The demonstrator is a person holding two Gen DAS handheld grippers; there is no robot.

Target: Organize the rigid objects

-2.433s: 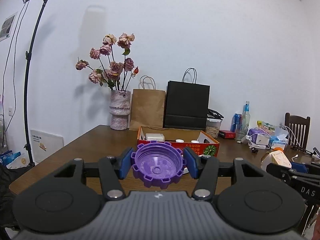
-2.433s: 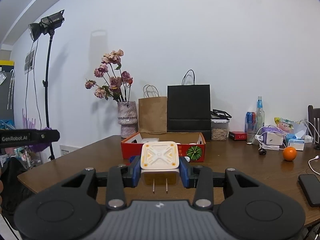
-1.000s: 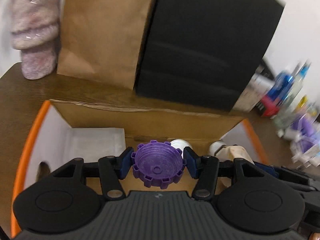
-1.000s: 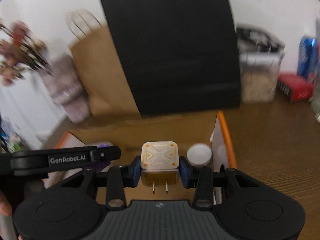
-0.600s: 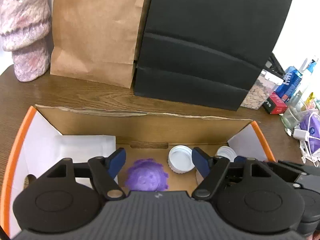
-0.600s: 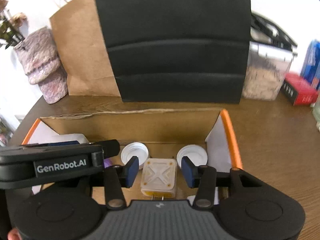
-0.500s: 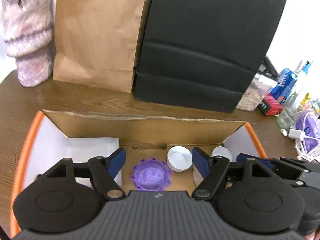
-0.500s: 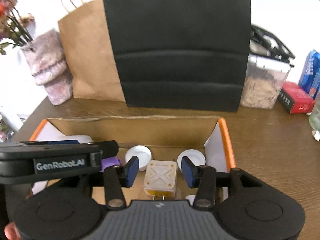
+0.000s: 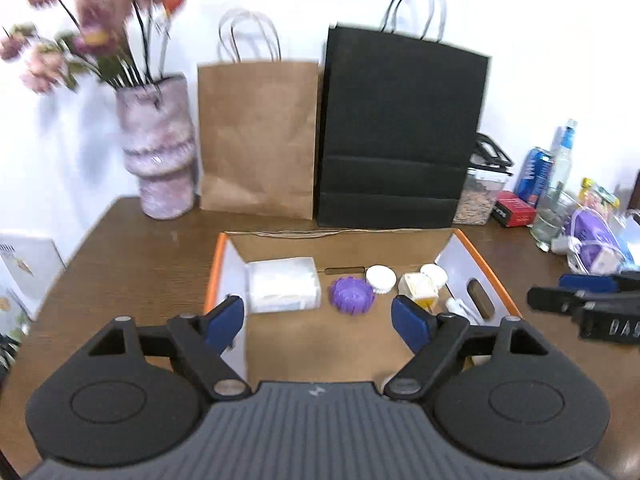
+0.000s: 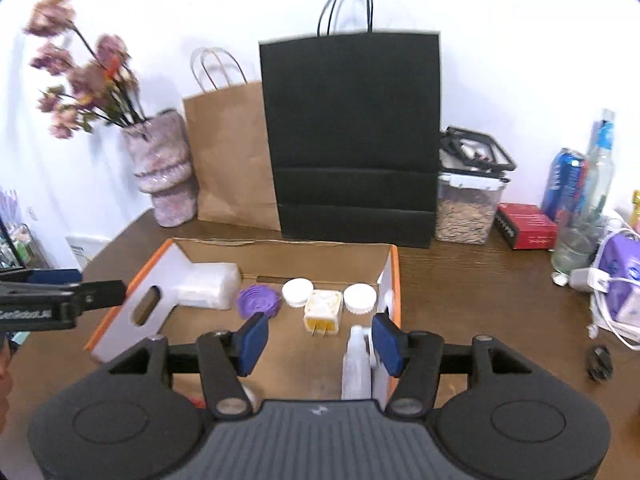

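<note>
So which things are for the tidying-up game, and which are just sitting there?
For the job:
cardboard box
purple cap
plug adapter
white caps
left gripper and right gripper, both open and holding nothing

Just lying about:
flower vase
brown bag
black bag
drink can

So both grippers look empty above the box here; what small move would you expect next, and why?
Probably lift clear and turn toward the table for more items. The left gripper and right gripper are open; the purple cap and white plug lie inside the cardboard box.
</note>
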